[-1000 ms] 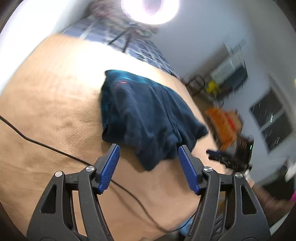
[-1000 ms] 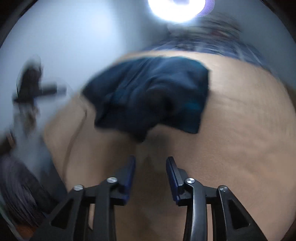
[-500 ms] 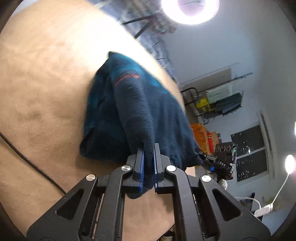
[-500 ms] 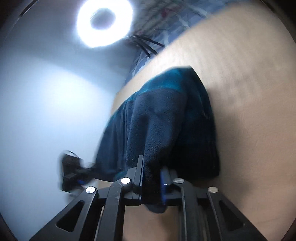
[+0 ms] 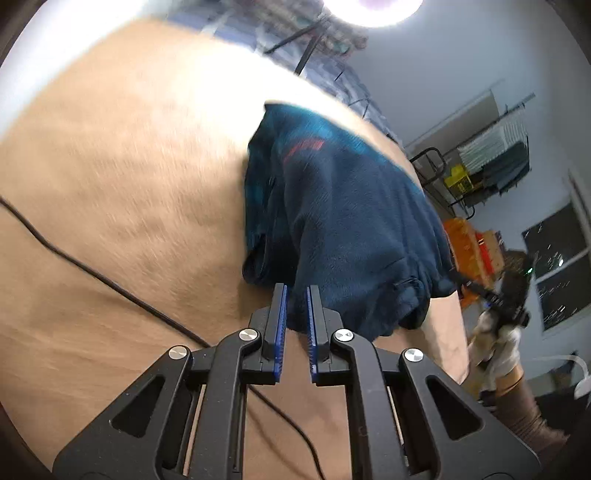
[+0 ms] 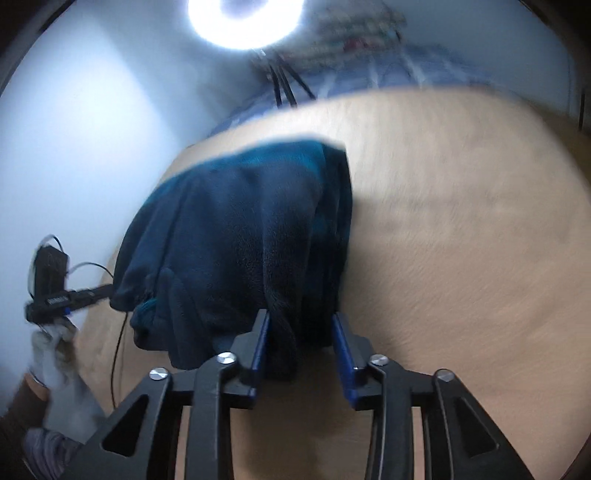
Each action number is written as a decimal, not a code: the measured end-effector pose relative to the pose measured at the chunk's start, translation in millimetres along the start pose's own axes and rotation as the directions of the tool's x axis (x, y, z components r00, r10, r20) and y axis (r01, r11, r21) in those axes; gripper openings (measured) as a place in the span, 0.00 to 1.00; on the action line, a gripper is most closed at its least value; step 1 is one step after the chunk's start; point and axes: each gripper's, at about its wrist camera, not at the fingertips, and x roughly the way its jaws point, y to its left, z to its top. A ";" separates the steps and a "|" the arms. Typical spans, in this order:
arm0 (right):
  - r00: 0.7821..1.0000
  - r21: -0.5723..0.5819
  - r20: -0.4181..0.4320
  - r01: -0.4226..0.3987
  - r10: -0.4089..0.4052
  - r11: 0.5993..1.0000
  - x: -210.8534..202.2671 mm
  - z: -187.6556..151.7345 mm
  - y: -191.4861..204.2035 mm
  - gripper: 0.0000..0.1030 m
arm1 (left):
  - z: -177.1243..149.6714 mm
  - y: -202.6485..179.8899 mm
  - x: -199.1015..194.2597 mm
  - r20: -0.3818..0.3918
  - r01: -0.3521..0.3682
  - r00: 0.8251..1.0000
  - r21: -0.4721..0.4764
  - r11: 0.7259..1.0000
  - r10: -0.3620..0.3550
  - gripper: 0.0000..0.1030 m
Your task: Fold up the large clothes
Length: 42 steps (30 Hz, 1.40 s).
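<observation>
A dark blue fleece garment (image 5: 347, 221) lies bunched on the tan surface (image 5: 129, 184); a red mark shows near its far end. My left gripper (image 5: 295, 325) has narrowly parted jaws around the garment's near edge, which still sits between the blue pads. In the right wrist view the same garment (image 6: 243, 229) lies ahead. My right gripper (image 6: 301, 343) stands open, with a fold of the garment's near edge between its spread jaws. The other gripper (image 6: 51, 299) shows at the left there.
A black cable (image 5: 110, 284) runs across the tan surface under my left gripper. A bright ring light (image 6: 243, 18) on a stand is at the far side. A rack and orange items (image 5: 476, 251) stand off the right edge.
Both grippers closed on the garment's near edge half a second ago. Now the right jaws have spread wide and the left jaws have parted slightly; the garment has dropped lower.
</observation>
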 end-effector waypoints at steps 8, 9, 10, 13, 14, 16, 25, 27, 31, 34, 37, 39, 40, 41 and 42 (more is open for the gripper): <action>0.972 -0.160 0.235 0.055 -0.016 0.986 -32.7 70.4 42.5 0.43 | 54.1 -65.6 -18.7 0.148 -0.048 0.989 0.148 0.988 0.025 0.37; 0.970 -0.169 0.244 0.036 0.006 0.985 -25.5 81.8 48.4 0.43 | 64.5 -76.7 -9.8 0.155 -0.044 0.988 0.154 0.987 0.020 0.38; 0.972 -0.170 0.235 0.031 0.010 0.985 -14.4 94.5 53.5 0.43 | 71.0 -83.2 -1.5 0.156 -0.050 0.987 0.162 0.985 0.024 0.38; 0.984 -0.159 0.176 0.023 0.006 0.987 21.6 125.8 65.7 0.39 | 97.0 -103.2 29.7 0.152 -0.126 0.984 0.206 0.970 0.095 0.38; 0.989 -0.167 0.145 0.032 -0.007 0.985 37.6 134.2 69.8 0.36 | 104.8 -105.3 41.6 0.140 -0.129 0.985 0.200 0.971 0.102 0.38; 0.995 -0.187 0.094 0.061 -0.044 0.981 67.8 140.1 76.5 0.34 | 117.5 -99.0 68.4 0.094 -0.101 0.992 0.161 0.982 0.086 0.38; 0.991 -0.244 -0.050 0.106 -0.122 0.964 132.9 98.1 61.9 0.31 | 89.9 -35.7 137.8 0.043 -0.155 0.988 0.121 0.981 0.151 0.38; 0.992 -0.256 -0.043 0.106 -0.121 0.961 130.0 92.5 61.5 0.30 | 91.7 -38.8 132.8 0.043 -0.159 0.987 0.125 0.979 0.155 0.38; 0.999 -0.179 -0.002 0.041 -0.042 0.983 93.7 103.1 51.7 0.28 | 87.6 -53.6 95.9 0.080 -0.131 0.989 0.125 0.983 0.121 0.38; 0.998 -0.099 0.051 -0.023 0.028 0.995 57.6 93.5 36.1 0.30 | 64.7 -67.1 67.7 0.107 -0.104 0.991 0.184 0.977 0.085 0.38; 0.998 -0.132 0.048 -0.031 0.038 0.991 38.4 64.9 36.4 0.29 | 39.1 -65.7 61.7 0.074 -0.098 0.994 0.207 0.973 0.084 0.38; 0.999 -0.158 0.030 -0.017 0.022 0.987 34.7 45.1 38.2 0.29 | 21.1 -57.5 66.3 0.044 -0.135 0.991 0.220 0.966 0.128 0.38; 1.000 -0.160 0.022 -0.008 0.012 0.987 34.7 34.2 37.1 0.29 | 15.6 -51.2 70.4 0.033 -0.143 0.990 0.207 0.968 0.139 0.38; 1.000 -0.158 0.016 -0.001 0.003 0.987 36.2 27.7 35.2 0.28 | 11.4 -42.7 74.1 0.027 -0.133 0.991 0.180 0.975 0.130 0.38; 1.000 -0.146 0.005 0.004 -0.004 0.989 39.8 19.7 30.8 0.26 | 8.1 -35.1 77.3 0.026 -0.123 0.992 0.158 0.980 0.121 0.38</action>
